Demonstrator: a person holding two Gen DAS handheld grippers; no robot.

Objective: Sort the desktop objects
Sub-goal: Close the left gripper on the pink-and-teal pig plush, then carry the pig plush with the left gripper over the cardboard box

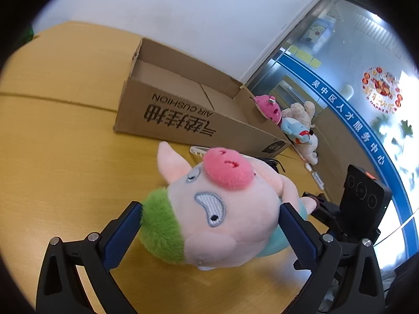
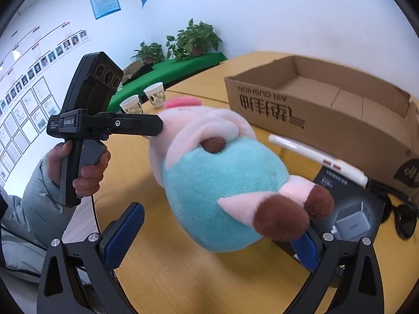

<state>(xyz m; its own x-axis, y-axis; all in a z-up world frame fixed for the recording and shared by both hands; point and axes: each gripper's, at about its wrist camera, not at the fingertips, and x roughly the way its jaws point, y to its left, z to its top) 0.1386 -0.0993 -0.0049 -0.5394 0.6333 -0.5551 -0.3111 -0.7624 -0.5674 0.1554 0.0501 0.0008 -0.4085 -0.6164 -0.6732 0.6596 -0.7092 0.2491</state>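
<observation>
A pink pig plush [image 1: 222, 209] with green hair, a pink snout and a teal body [image 2: 217, 191] hangs above the yellow table [image 1: 65, 136]. My left gripper [image 1: 209, 233] is shut on its head, blue pads pressing the hair and the cheek; in the right wrist view the left gripper [image 2: 157, 127] reaches in from the left. My right gripper [image 2: 214, 240] stands open around the plush's lower body, and its left pad is clear of the fur. The brown feet hide its right pad. An open cardboard box [image 1: 183, 115] [image 2: 327, 110] lies behind, with nothing visible inside.
Several small plush toys [image 1: 290, 120] lie by the box's right end. A white pen-like item [image 2: 316, 157], a black charger package [image 2: 351, 209] and sunglasses [image 2: 403, 219] lie before the box. Two paper cups [image 2: 154, 95] stand at the table's far edge. A sleeve [image 2: 31, 204] is left.
</observation>
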